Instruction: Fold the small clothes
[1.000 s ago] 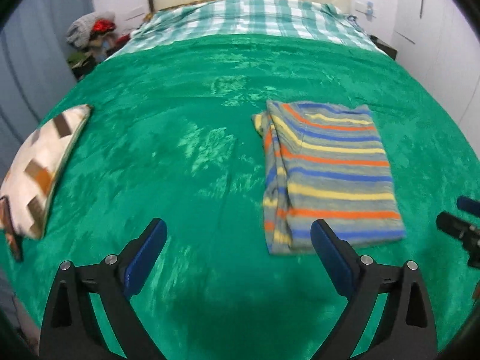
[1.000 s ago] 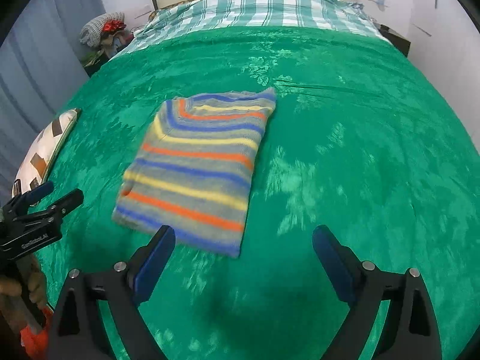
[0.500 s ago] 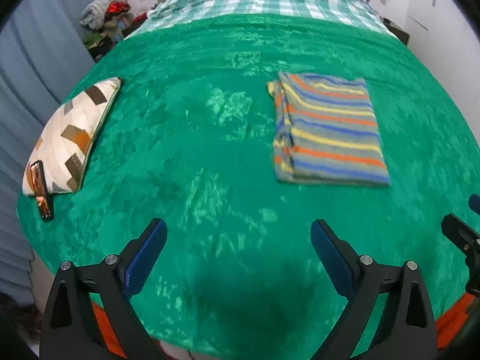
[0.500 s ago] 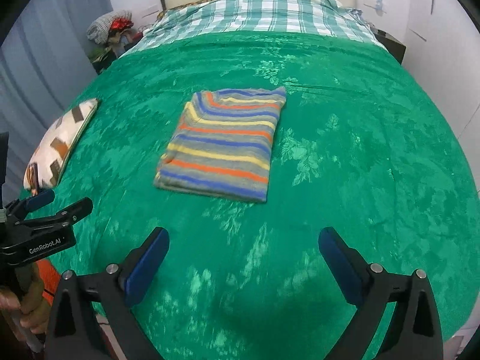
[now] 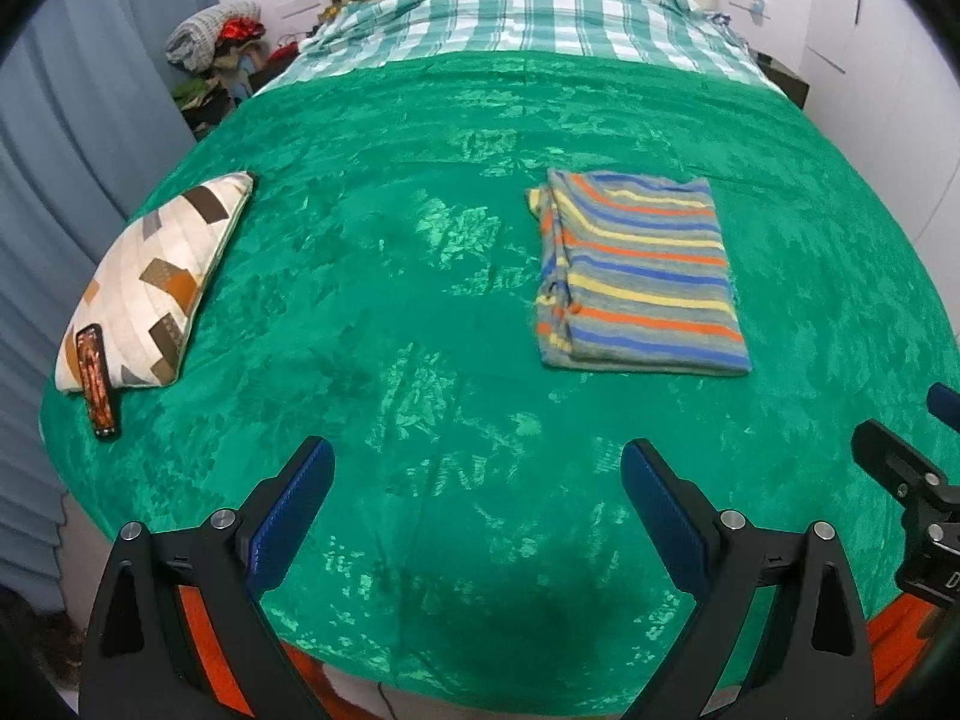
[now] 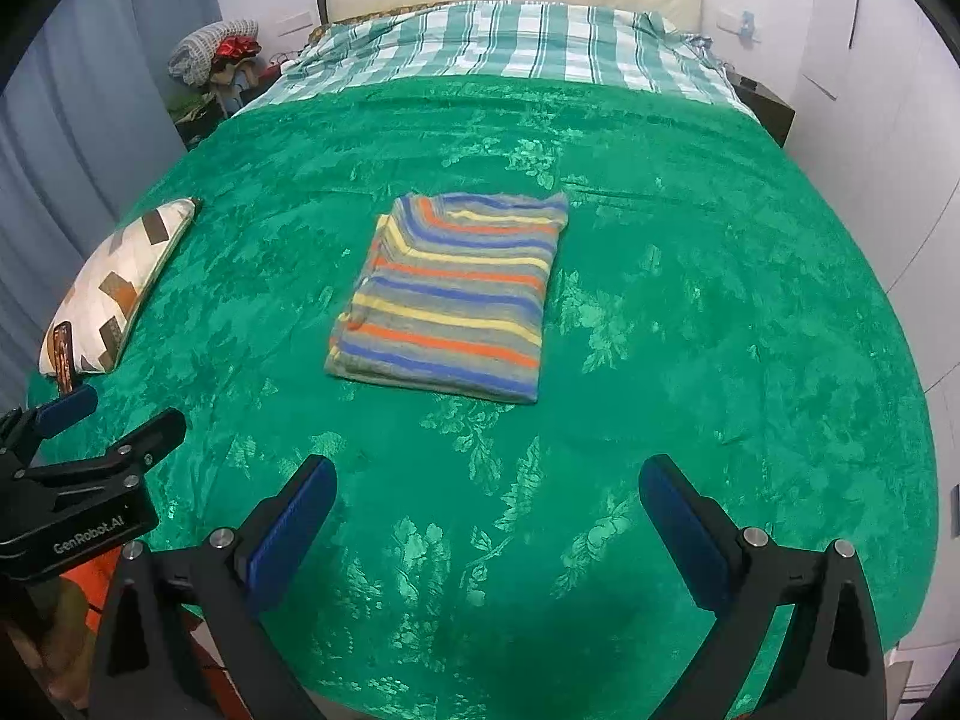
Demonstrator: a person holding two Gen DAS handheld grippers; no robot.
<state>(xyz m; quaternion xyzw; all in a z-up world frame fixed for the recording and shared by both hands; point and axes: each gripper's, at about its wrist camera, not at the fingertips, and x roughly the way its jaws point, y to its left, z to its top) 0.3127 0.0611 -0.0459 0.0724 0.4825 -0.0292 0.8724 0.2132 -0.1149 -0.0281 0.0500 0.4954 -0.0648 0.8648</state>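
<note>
A small striped garment (image 5: 639, 276) (image 6: 453, 294) in grey, orange, blue and yellow lies folded into a flat rectangle on the green bedspread (image 5: 420, 276) (image 6: 690, 312). My left gripper (image 5: 477, 480) hangs open above the bed's near edge, well short of the garment and left of it. The right gripper (image 6: 486, 495) is open too, held back over the near edge with nothing between its fingers. Each gripper shows at the side of the other's view: the right one (image 5: 906, 450), the left one (image 6: 90, 426).
A patterned cushion (image 5: 153, 282) (image 6: 117, 282) lies at the bed's left edge with a phone (image 5: 97, 381) leaning on it. Checked bedding (image 5: 522, 21) and a headboard are at the far end. Curtains hang left, a clothes pile (image 5: 210, 60) sits far left, white cupboards stand right.
Both grippers have drawn back from the folded garment toward the bed's near edge, so it looks smaller and farther away. The garment itself has stayed put.
</note>
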